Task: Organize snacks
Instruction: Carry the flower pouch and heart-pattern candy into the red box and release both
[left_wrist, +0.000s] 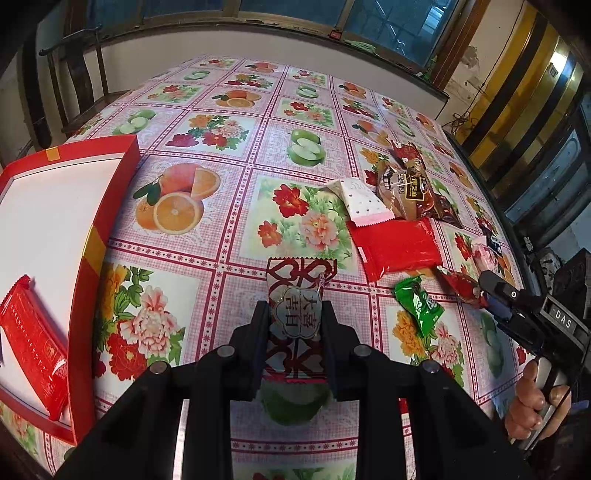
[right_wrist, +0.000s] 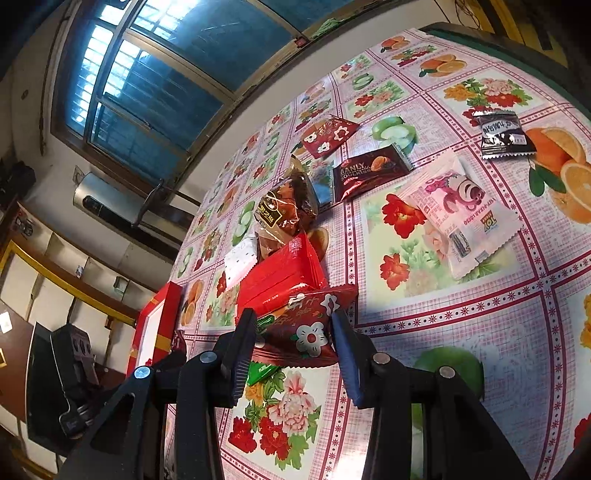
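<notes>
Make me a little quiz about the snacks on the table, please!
1. True or false: the left gripper is shut on a patterned packet.
2. What lies inside the red box? A) a red packet B) a green packet C) nothing
3. Fill in: the right gripper has a dark red packet printed with white ____ between its fingers.

Key: 1 true. 2 A, the red packet; the green packet lies on the table. 3 flowers.
</notes>
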